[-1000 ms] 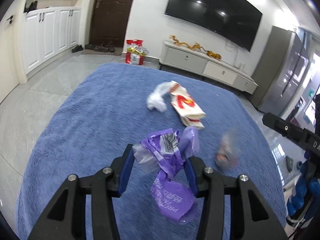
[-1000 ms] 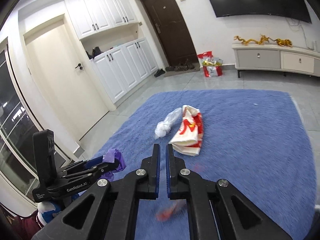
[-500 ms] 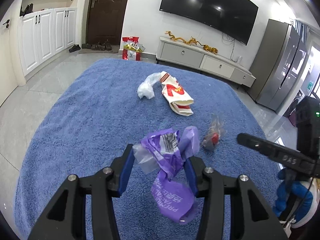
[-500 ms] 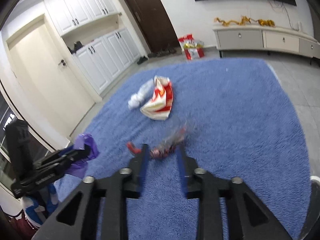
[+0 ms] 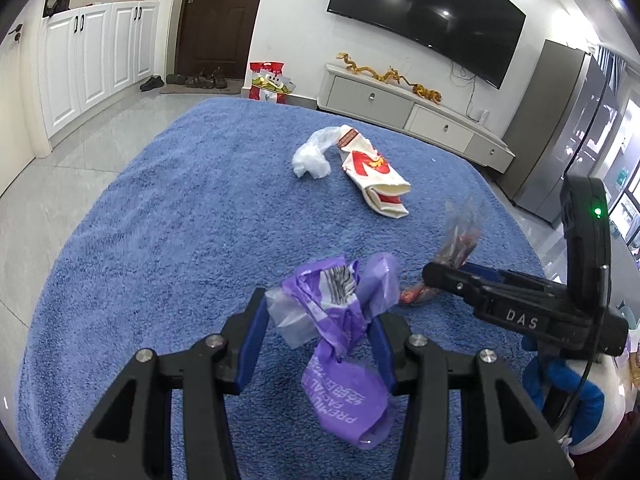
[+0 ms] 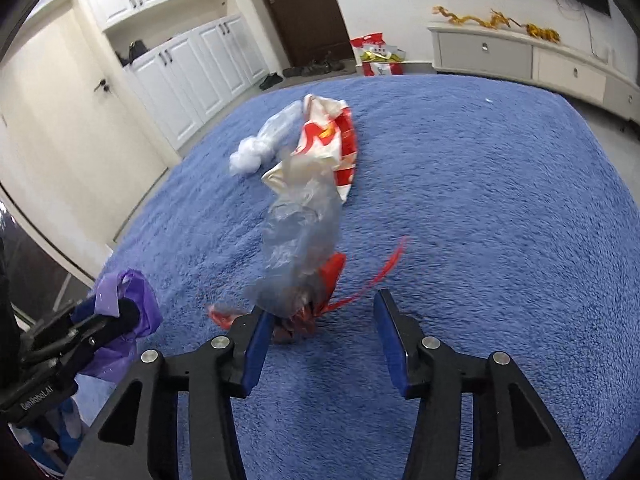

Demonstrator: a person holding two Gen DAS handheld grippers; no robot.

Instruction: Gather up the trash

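At the near edge of the blue plush-covered surface (image 5: 168, 208), the left gripper (image 5: 318, 344) is pinching a crumpled purple plastic wrapper (image 5: 340, 320) between its blue-padded fingers (image 5: 252, 344); the wrapper's printed tail is hanging down below them, clear of the blue pile. From the right wrist view the same purple wrapper (image 6: 128, 304) is showing at the lower left, clamped in that gripper.

Just to the right of it, the right gripper (image 6: 324, 336) is tilting down over a clear crinkled plastic wrapper with red printing (image 6: 300, 256), which is blurred in both views. Its fingers (image 6: 394, 344) are spreading apart, and the wrapper's lower end is sitting between them, close against the left one; the right one is standing clear of it. Whether the left one is actually touching the plastic cannot be told. In the left wrist view the tip of this gripper (image 5: 436, 276) is reaching over the same clear wrapper (image 5: 460, 236), whose red end is lying on the blue pile.

Farther back on the surface, a flattened white paper bag with red and yellow print (image 5: 376, 176) is lying on its side, and a knotted translucent white plastic bag (image 5: 312, 156) is lying just beside its far end, apparently touching it.

Beyond the surface, a low white cabinet (image 5: 400, 100) is standing against the wall under a large dark television (image 5: 428, 12).
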